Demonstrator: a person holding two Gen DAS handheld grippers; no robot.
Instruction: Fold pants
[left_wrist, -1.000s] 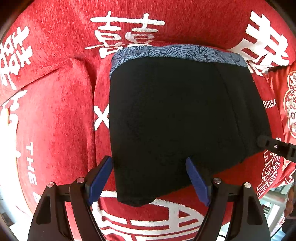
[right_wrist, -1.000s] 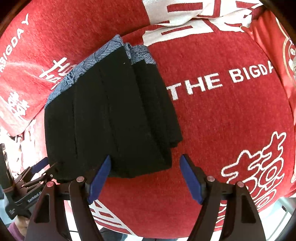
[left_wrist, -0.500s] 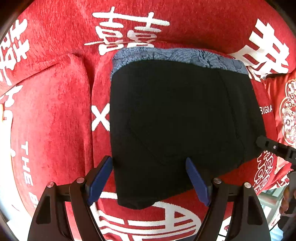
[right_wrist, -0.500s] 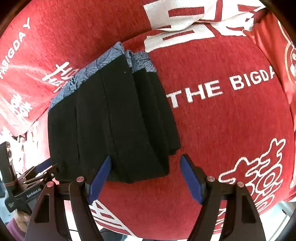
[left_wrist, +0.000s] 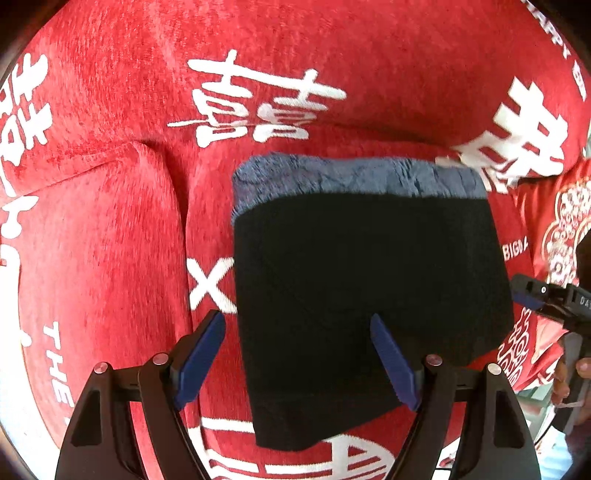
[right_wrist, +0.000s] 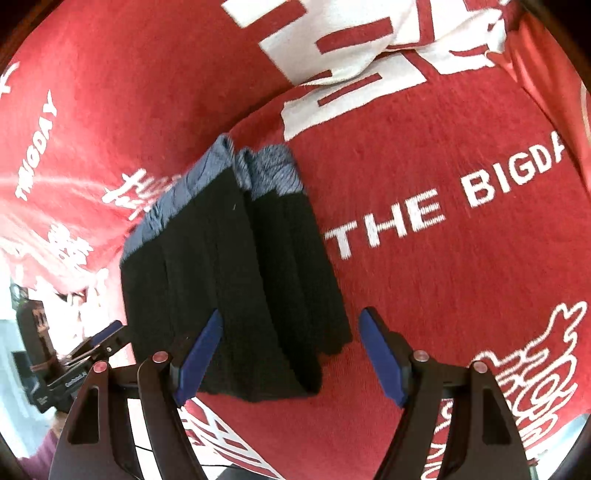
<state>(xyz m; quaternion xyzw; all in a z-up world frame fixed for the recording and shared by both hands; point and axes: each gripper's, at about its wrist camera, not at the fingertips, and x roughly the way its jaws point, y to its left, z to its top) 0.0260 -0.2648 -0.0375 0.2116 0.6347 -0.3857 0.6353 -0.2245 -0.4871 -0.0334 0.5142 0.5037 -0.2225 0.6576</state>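
The black pants (left_wrist: 365, 280) lie folded in a compact rectangle on the red sofa seat, with the blue patterned waistband (left_wrist: 354, 177) at the far edge. In the right wrist view the pants (right_wrist: 229, 280) show stacked folded layers. My left gripper (left_wrist: 299, 354) is open and empty, above the near left part of the pants. My right gripper (right_wrist: 291, 350) is open and empty, above the near right corner of the pants. The right gripper also shows at the right edge of the left wrist view (left_wrist: 546, 299), and the left gripper at the lower left of the right wrist view (right_wrist: 92, 343).
A red sofa cover (left_wrist: 110, 258) with white characters and lettering (right_wrist: 443, 206) covers seat and backrest. A seam between cushions (left_wrist: 177, 221) runs left of the pants. A red patterned cushion (left_wrist: 561, 229) lies at the right. The seat's front edge is just below the grippers.
Both grippers have drawn back and up from the folded pants, which look smaller and farther off. The pants have not moved. Both grippers stay open.
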